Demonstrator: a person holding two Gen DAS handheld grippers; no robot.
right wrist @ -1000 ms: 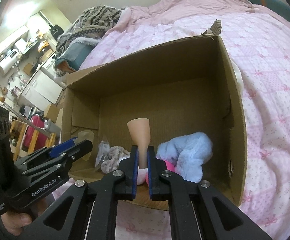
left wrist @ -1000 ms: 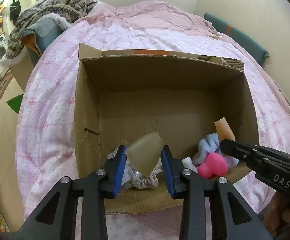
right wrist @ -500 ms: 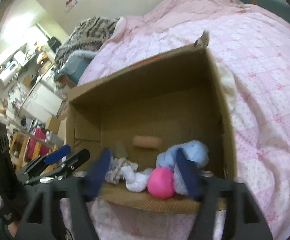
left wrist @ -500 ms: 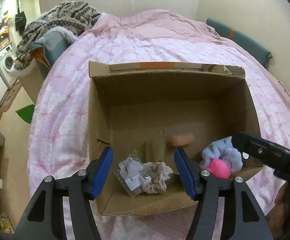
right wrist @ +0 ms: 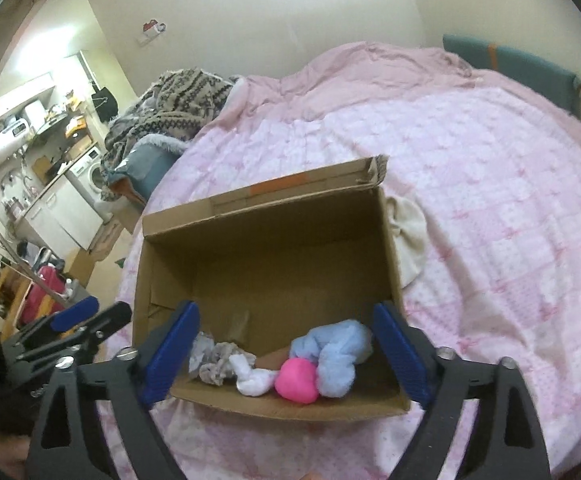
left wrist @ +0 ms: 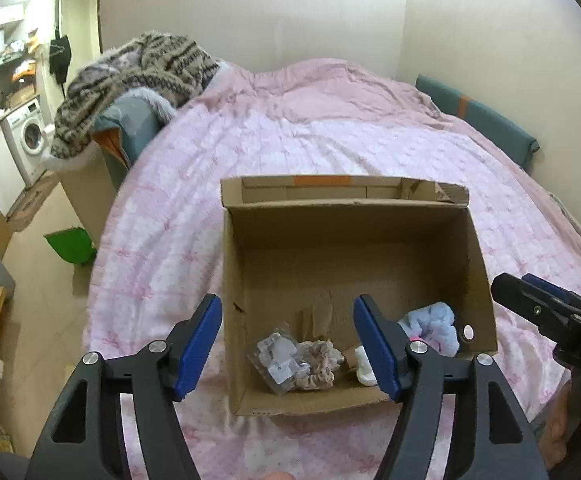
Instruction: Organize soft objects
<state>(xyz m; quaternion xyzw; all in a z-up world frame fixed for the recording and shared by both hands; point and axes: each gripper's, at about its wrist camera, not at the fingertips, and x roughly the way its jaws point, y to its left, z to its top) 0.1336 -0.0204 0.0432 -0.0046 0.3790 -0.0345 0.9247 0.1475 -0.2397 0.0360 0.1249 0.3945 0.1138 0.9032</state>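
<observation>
An open cardboard box (left wrist: 234,280) (right wrist: 388,248) sits on the pink quilt. Along its near side lie a clear plastic packet (left wrist: 276,356), a beige scrunchie (left wrist: 316,364) (right wrist: 216,364), a white sock (right wrist: 250,376), a pink ball (right wrist: 296,380) and a light blue fluffy piece (left wrist: 430,324) (right wrist: 330,352). A tan piece (right wrist: 274,358) lies behind the ball. My left gripper (left wrist: 286,302) (right wrist: 86,320) hovers above the box's near left, jaws opening, nothing between them. My right gripper (right wrist: 284,312) (left wrist: 530,300) hangs over the near right, jaws opening wide and empty.
The bed's pink quilt (left wrist: 330,140) spreads all round the box. A cream cloth (right wrist: 406,240) lies against the box's right wall. A patterned blanket heap (left wrist: 142,68) tops furniture left of the bed. A green bin (left wrist: 68,244) and a washing machine (left wrist: 30,140) stand on the floor.
Both grippers let go of their beige pieces, which dropped into the box. Both jaws spread wide, and both grippers rose and drew back from the box.
</observation>
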